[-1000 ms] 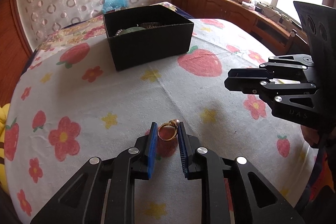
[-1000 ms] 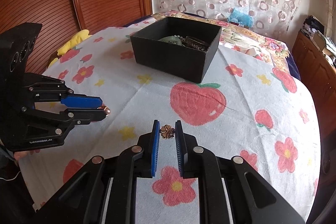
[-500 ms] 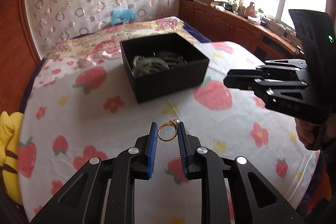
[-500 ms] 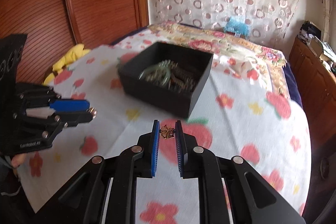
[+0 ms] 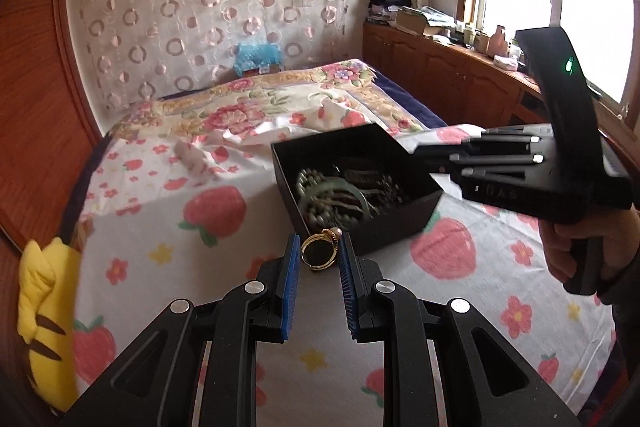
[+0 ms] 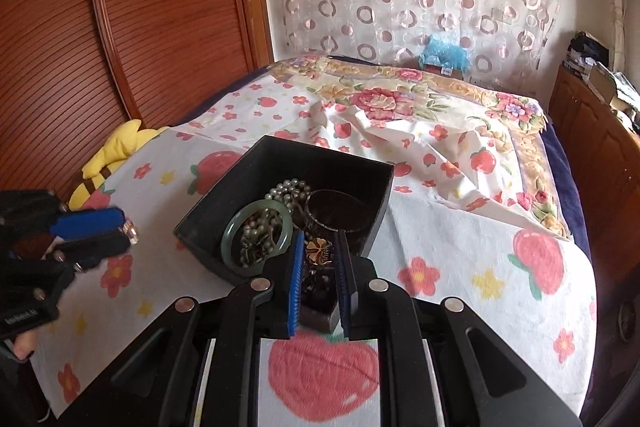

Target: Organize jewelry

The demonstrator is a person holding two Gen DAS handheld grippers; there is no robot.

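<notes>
My left gripper (image 5: 319,255) is shut on a gold ring (image 5: 320,251) with a small pearl, held in the air just short of the near wall of the black jewelry box (image 5: 400,225). My right gripper (image 6: 318,253) is shut on a small gold flower brooch (image 6: 319,251), held over the near corner of the same box (image 6: 208,211). The box holds a green jade bangle (image 6: 232,227), pearl beads (image 6: 288,187) and dark chains. The right gripper (image 5: 424,151) reaches over the box's far right side in the left wrist view. The left gripper (image 6: 128,231) shows left of the box in the right wrist view.
The box sits on a bed with a white strawberry-and-flower sheet (image 6: 480,267). A yellow plush toy (image 5: 44,291) lies at the left edge by the wooden headboard (image 6: 120,27). Wooden cabinets (image 5: 460,75) with clutter run along the right, under the window.
Both grippers have risen from the sheet and moved forward to the box, each carrying its piece. The right gripper now hangs over the box's near corner.
</notes>
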